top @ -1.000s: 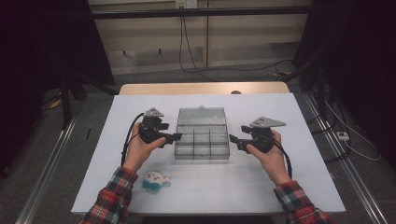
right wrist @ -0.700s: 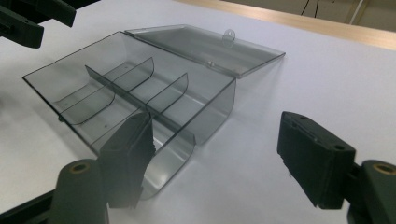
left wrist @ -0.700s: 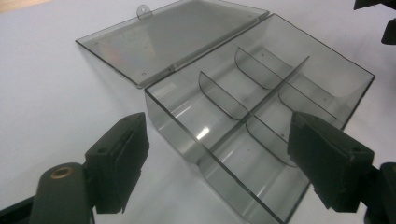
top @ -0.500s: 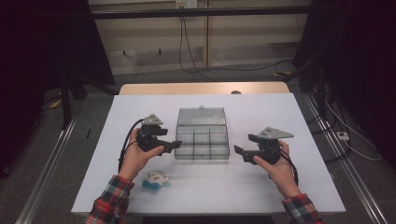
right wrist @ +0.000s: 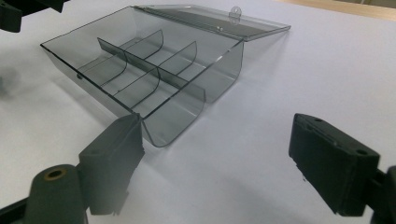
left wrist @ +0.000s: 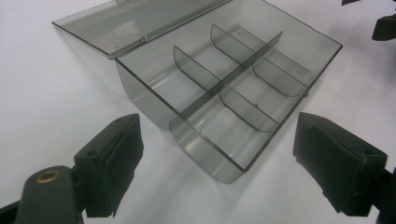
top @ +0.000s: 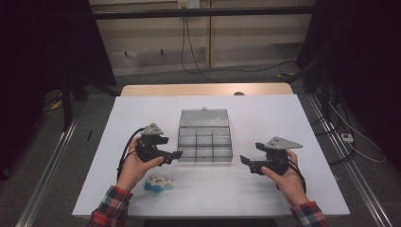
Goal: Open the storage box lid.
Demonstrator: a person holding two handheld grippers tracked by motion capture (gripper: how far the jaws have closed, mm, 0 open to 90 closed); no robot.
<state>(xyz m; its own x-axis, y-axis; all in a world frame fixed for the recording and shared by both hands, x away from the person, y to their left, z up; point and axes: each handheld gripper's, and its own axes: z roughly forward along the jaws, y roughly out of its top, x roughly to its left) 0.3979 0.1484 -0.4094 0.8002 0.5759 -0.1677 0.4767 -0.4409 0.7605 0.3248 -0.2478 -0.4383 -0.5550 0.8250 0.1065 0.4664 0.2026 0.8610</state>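
Flanking the smoky transparent plastic compartment box (top: 205, 142) on the white tabletop (top: 283, 123), left tongs (top: 176, 154) and right tongs (top: 244, 161) have just been opening; both gape wide, holding nothing.

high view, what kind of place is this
Probably a lab or workshop data-recording station: a white table on a bare floor with metal rails, loose cables, and a plug strip beside it.
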